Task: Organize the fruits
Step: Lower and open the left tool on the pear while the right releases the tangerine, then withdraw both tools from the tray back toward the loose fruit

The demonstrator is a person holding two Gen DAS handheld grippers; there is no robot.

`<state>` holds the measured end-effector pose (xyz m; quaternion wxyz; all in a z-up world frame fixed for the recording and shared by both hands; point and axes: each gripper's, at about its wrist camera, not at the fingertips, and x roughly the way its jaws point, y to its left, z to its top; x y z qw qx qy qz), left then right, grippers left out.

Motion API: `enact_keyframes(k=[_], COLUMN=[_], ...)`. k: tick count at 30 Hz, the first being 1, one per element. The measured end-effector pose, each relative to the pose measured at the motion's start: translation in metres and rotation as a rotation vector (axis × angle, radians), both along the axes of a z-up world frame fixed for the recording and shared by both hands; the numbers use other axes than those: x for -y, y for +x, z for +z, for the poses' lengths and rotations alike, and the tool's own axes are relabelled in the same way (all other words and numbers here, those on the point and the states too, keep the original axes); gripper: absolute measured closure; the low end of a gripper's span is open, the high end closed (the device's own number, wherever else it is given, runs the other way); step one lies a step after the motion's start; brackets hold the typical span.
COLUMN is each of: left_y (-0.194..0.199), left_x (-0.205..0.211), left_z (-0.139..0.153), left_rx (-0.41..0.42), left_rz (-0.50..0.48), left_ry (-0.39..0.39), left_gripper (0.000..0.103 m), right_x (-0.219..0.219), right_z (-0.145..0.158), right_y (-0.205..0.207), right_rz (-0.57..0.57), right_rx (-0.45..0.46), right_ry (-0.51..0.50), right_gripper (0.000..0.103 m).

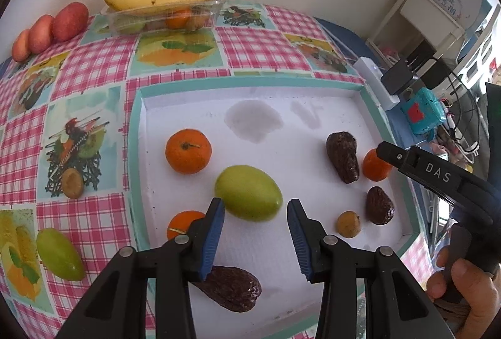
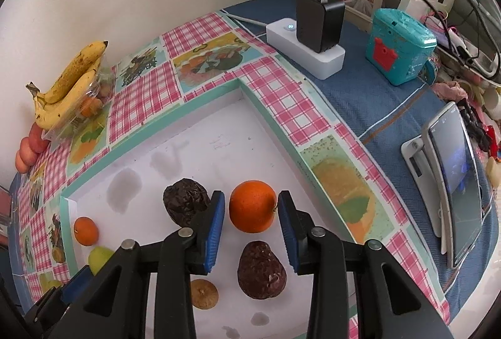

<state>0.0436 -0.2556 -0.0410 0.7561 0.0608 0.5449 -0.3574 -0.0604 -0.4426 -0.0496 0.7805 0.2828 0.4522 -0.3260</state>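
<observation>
Plainly, both grippers are hovering with jaws spread and holding nothing over the white tray point(image 1: 313, 107); the left gripper point(image 1: 255, 210) is framing the green fruit point(image 1: 248, 193), the right gripper point(image 2: 251, 210) is bracketing an orange point(image 2: 252, 206) without its pads visibly pressing. Round fruit is likely rolling if one pad is touching first; the dark wrinkled fruit point(image 2: 184, 201) just beside the right gripper's left finger is risking a nudge as the jaws are closing; a shallow pinch on the smooth green skin could be slipping.

Both views are bright and evenly lit by soft daylight, strongest at 2 o'clock. Shadows under the fruit are faint. The white tray point(image 1: 188, 107) is nearly washed out. Centres look sharp; fisheye bending and black vignetting crowd every corner.
</observation>
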Motion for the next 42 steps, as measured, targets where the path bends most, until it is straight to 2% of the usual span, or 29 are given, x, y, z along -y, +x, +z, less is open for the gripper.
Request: enact_keyframes(k=[3,5,7,8,9,12,16,18,22,32,37,42], left_y=[0.0,0.001,0.006,0.009,0.012,0.02,0.031,0.037,0.048,0.07,0.072,0.071], left_x=[-0.003,-0.007,-0.015,-0.019,-0.024,-0.038,-0.06,-0.073,-0.098,-0.172,-0.193,-0.212], left_z=[0.01,0.016,0.021,0.023,0.025,0.029,0.034,0.036,0.041,0.063,0.066,0.072], left_rx=[0.017,0.027,0.03,0.031,0.033,0.063,0.107,0.121,0.16,0.222,0.273,0.293], left_rz=[0.002,0.022,0.064,0.085,0.108,0.162,0.235,0.27,0.312,0.464,0.464,0.484], left_ry=[-0.003,0.005,0.019,0.023,0.032,0.075,0.132,0.154,0.195,0.236,0.322,0.33], left_gripper=[0.046,0.041,0.032,0.028,0.026,0.02,0.018,0.0,0.0,0.0,0.0,0.0], right_x=[-0.001,-0.003,-0.006,-0.008,-0.01,-0.016,-0.024,-0.028,-0.035,-0.073,-0.103,-0.127], right_z=[0.008,0.014,0.021,0.024,0.026,0.031,0.034,0.034,0.033,0.044,0.052,0.059], right_y=[0.0,0.0,0.0,0.0,0.0,0.001,0.003,0.005,0.009,0.028,0.041,0.049], right_rz=[0.006,0.012,0.02,0.025,0.032,0.053,0.08,0.096,0.123,0.226,0.307,0.357], right_rx=[0.006,0.012,0.017,0.017,0.019,0.029,0.027,0.021,0.014,0.044,0.054,0.064], right_ry=[-0.014,-0.02,-0.026,-0.027,-0.027,-0.018,-0.021,-0.027,-0.024,-0.025,-0.037,-0.036], right_gripper=[0.049,0.048,0.038,0.028,0.024,0.023,0.018,0.018,0.018,0.018,0.017,0.017])
